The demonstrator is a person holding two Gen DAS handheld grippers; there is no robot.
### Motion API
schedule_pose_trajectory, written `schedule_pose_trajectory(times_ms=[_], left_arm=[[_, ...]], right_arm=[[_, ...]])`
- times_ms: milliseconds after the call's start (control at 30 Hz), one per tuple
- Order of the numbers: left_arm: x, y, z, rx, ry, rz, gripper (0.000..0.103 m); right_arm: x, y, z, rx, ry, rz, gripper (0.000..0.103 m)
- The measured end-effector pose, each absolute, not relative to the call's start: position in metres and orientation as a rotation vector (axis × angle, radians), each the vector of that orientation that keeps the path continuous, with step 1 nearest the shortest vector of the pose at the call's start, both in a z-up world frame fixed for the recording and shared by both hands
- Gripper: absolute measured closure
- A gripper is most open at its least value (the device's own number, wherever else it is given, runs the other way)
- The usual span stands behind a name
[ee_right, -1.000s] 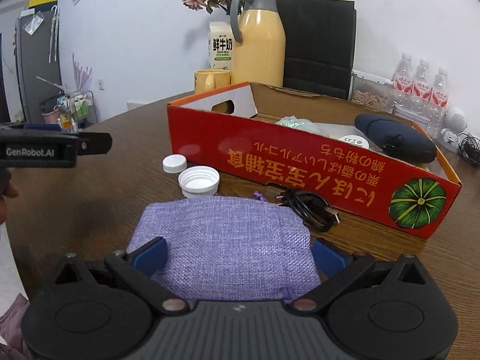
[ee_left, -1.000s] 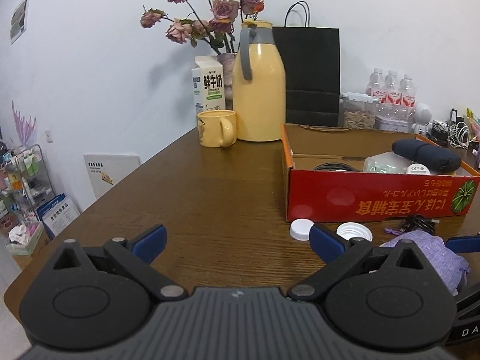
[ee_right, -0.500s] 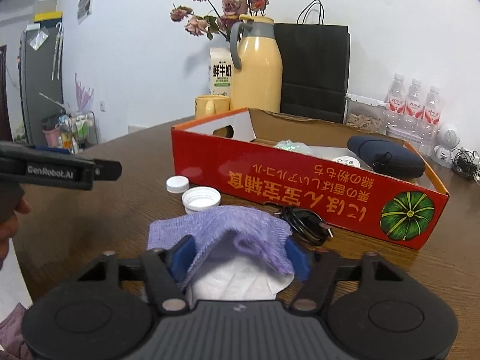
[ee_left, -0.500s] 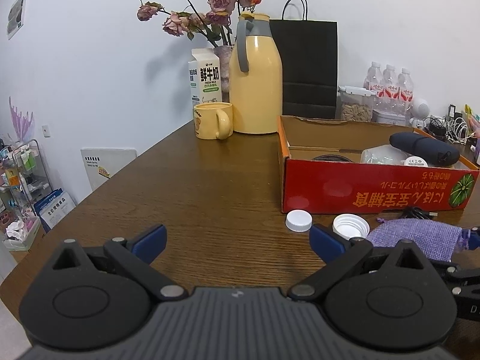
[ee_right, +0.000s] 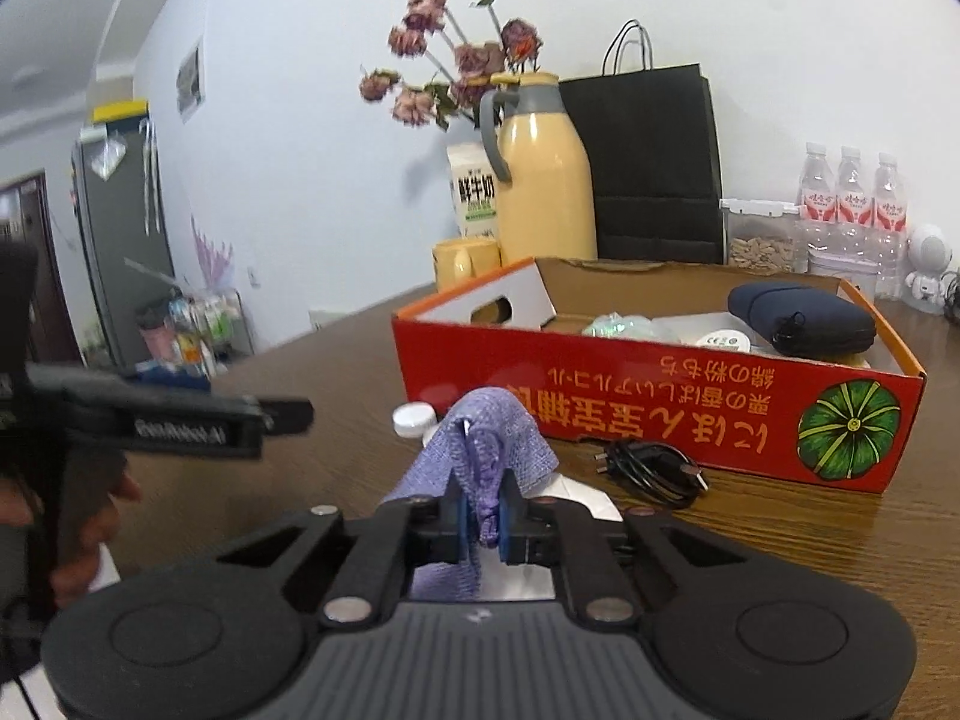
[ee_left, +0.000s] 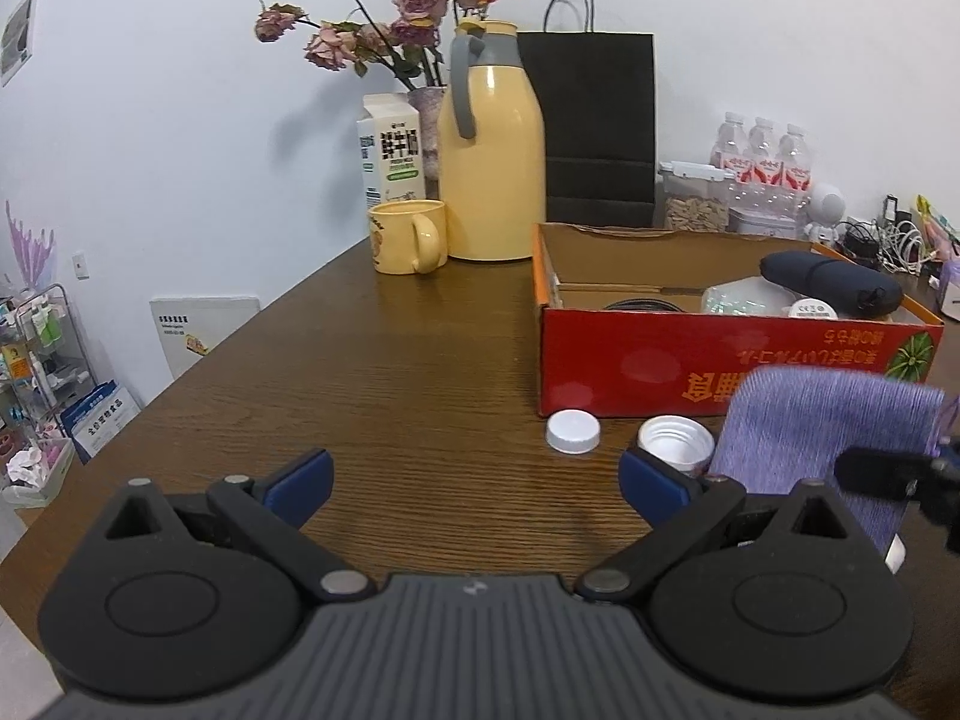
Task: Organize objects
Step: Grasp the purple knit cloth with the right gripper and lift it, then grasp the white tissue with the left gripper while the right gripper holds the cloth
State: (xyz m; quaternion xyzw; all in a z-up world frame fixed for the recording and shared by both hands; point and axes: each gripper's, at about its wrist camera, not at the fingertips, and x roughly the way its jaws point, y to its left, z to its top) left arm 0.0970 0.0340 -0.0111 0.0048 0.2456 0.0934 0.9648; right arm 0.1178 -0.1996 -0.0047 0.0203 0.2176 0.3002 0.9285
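My right gripper (ee_right: 482, 516) is shut on a purple woven pouch (ee_right: 480, 450), pinching its bunched cloth and holding it tented just above the brown table (ee_right: 810, 546). In the left wrist view the same pouch (ee_left: 822, 426) hangs at the right, in front of the red cardboard box (ee_left: 690, 360). My left gripper (ee_left: 474, 480) stands open over bare tabletop with nothing between its fingers. Two white bottle caps (ee_left: 573, 431) lie before the box. A black cable (ee_right: 654, 468) lies coiled by the box front (ee_right: 660, 390).
The box holds a dark blue case (ee_right: 798, 318), a clear packet and a round white item. At the back stand a yellow thermos (ee_left: 489, 144), a yellow mug (ee_left: 408, 237), a milk carton, dried roses, a black paper bag (ee_left: 594, 126) and water bottles. A hand holds the left gripper (ee_right: 180, 420).
The right gripper's jaws closed from wide open onto the purple pouch, bunching it, and lifted it off the table. The left gripper stayed open and nearly still.
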Motion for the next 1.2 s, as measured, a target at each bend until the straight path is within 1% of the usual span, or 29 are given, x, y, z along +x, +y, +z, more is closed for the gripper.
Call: schedule_pose_trajectory(times_ms=[300, 633, 800, 1200], left_arm=[[0.103, 0.005, -0.013, 0.016, 0.531, 0.103, 0.0], [0.116, -0.054, -0.017, 0.007, 0.624, -0.01, 0.0], [0.13, -0.082, -0.023, 0.01, 0.687, -0.013, 0.0], [0.151, -0.121, -0.037, 0.043, 0.755, 0.082, 0.0]], right_arm=[[0.115, -0.244, 0.012, 0.161, 0.387, 0.556, 0.095], [0.121, -0.301, 0.015, 0.222, 0.358, 0.439, 0.095], [0.126, -0.313, 0.008, 0.225, 0.366, 0.428, 0.095], [0.139, -0.317, -0.005, 0.222, 0.384, 0.446, 0.095]])
